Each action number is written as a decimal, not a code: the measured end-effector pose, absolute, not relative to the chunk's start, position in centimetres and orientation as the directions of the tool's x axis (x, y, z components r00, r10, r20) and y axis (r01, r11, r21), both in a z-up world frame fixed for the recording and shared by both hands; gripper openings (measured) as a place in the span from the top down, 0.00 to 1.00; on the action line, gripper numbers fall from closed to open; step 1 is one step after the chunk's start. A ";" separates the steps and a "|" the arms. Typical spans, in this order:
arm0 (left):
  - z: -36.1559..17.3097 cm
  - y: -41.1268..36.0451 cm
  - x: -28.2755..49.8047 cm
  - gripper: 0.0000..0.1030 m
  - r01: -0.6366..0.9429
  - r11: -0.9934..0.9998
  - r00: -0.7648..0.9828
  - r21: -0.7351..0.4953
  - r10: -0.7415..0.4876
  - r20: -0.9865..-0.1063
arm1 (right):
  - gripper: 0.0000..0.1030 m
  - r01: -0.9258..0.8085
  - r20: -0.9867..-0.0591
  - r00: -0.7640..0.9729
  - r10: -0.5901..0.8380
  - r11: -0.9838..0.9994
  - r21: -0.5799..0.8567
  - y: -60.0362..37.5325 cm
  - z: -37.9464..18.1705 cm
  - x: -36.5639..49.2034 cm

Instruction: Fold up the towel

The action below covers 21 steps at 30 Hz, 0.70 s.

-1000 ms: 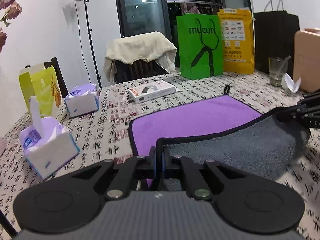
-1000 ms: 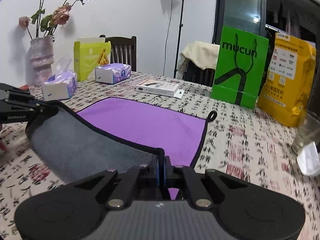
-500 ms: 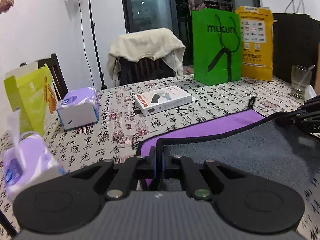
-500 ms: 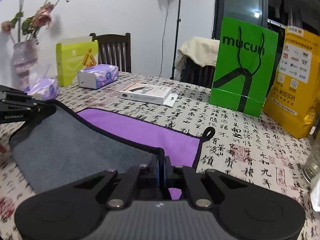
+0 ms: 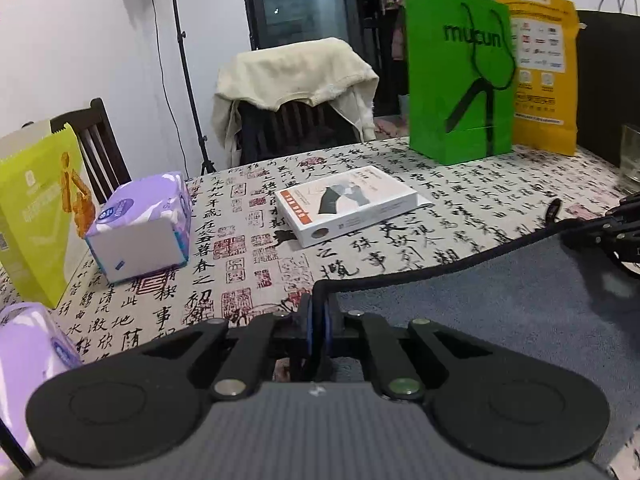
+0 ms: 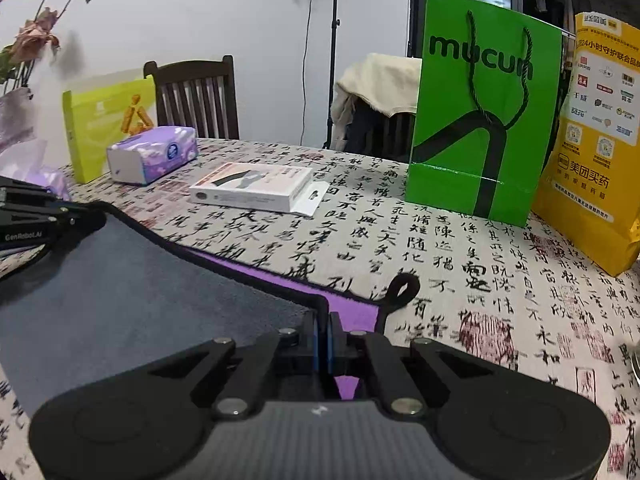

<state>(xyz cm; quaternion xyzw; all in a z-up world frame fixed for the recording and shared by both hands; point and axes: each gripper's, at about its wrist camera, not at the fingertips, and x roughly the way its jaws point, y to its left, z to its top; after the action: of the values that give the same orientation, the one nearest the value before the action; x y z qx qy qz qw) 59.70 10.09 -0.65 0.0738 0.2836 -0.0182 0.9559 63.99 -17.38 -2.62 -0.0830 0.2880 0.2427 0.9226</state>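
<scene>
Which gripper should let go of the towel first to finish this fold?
Left, marginally. The left gripper already covers the purple face completely in its view, while the right gripper, also clamping the towel, shows a purple strip ahead by the hanging loop, so it likely needs more travel.

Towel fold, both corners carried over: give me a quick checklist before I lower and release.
1. Left gripper shut on towel corner: ok.
2. Right gripper shut on its corner: ok.
3. Folded edge matches far edge: not ok, purple strip shows on the right.
4. Left side alignment: cannot tell.
5. White box apart from towel: ok.
6. Hanging loop free on tablecloth: ok.
</scene>
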 end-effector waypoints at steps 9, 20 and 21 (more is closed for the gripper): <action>-2.0 10.6 61.6 0.63 0.073 0.985 0.807 0.157 0.034 -0.589 | 0.93 -0.486 -0.588 0.706 0.395 0.874 0.003 -17.1 -3.6 66.8; -1.4 11.5 59.1 0.07 0.055 0.987 0.802 0.151 0.046 -0.596 | 0.34 -0.464 -0.569 0.714 0.408 0.884 0.052 -18.2 -2.4 65.1; -1.2 11.5 58.7 0.07 0.051 0.986 0.802 0.157 0.053 -0.594 | 0.26 -0.466 -0.565 0.715 0.412 0.883 0.054 -18.3 -2.2 64.7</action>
<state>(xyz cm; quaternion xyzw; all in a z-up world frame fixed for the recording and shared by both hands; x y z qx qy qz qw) 58.68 11.54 -1.24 0.0830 0.3143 0.0005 0.9457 64.71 -18.33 -2.16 -0.0462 0.2937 0.2374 0.9248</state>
